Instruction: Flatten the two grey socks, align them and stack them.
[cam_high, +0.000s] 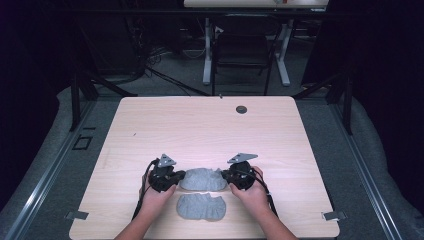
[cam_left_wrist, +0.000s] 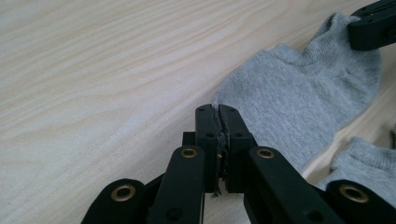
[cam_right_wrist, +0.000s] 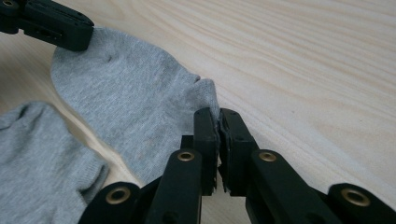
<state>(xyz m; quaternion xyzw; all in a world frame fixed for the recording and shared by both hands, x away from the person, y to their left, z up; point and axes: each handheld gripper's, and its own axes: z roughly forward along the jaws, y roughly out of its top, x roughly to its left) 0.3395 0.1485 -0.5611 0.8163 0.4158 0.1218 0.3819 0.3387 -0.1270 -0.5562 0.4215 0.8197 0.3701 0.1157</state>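
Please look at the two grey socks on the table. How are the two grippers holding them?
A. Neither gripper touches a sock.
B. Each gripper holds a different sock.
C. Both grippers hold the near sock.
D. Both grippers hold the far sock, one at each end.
D: the left gripper and the right gripper are each shut on an end of the far sock, while the near sock lies free.

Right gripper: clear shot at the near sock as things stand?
Probably not yet. The right gripper is shut on one end of the far sock, with the left gripper pinching the other end. The near sock lies uncovered right beside it, so once it lets go the way looks free.
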